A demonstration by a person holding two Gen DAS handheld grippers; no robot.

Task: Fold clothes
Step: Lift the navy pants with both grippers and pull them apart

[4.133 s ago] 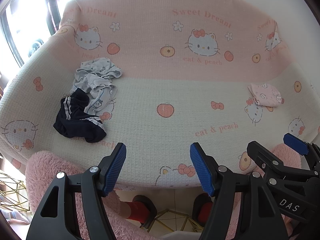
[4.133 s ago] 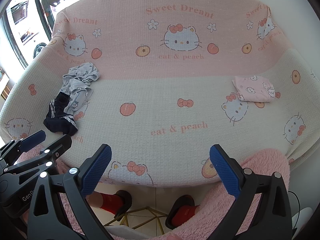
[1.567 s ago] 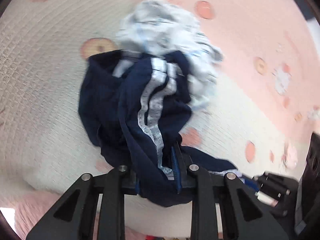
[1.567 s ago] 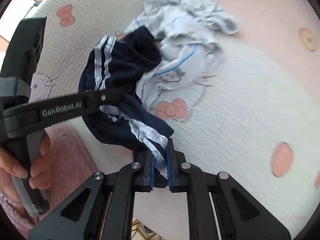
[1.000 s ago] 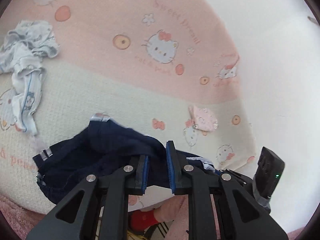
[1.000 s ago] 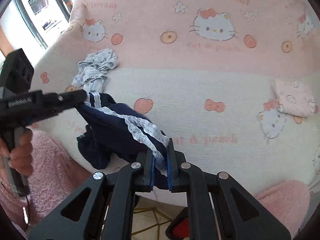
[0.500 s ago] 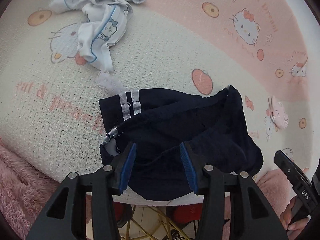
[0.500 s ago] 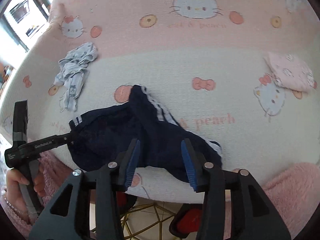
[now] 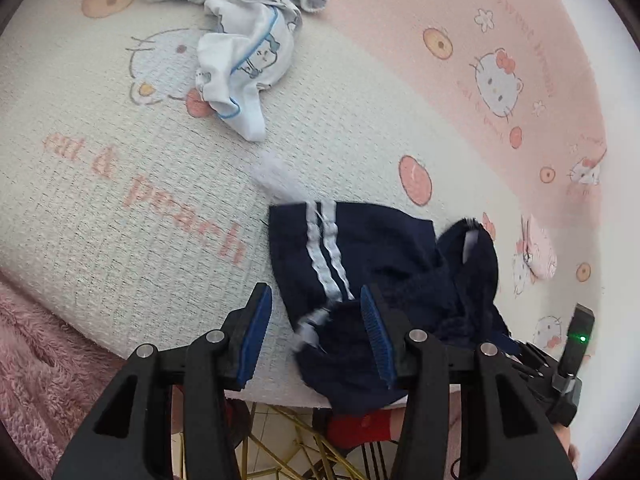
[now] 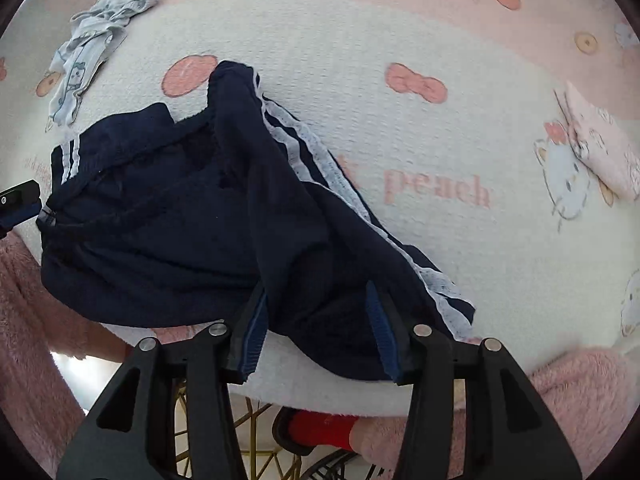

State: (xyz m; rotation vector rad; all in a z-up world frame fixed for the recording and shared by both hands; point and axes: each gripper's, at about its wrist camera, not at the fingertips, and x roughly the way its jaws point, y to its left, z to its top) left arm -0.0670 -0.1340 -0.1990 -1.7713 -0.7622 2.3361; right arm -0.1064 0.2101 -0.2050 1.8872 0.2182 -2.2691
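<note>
With both grippers' jaws apart, the rumpled navy shorts (image 10: pixel 192 220) overhanging the near edge of the table (image 10: pixel 460 152) may slide off.

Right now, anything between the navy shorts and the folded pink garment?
No. In the right wrist view, only bare printed cover lies between the navy shorts and the folded pink garment.

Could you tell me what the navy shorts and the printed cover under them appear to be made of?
The navy shorts look like a soft, matte knit, probably jersey: they rumple limply, and their white side stripes seem lacy or openwork. The printed cover looks like waffle-weave cotton or similar, judging by its grid of small raised squares.
</note>
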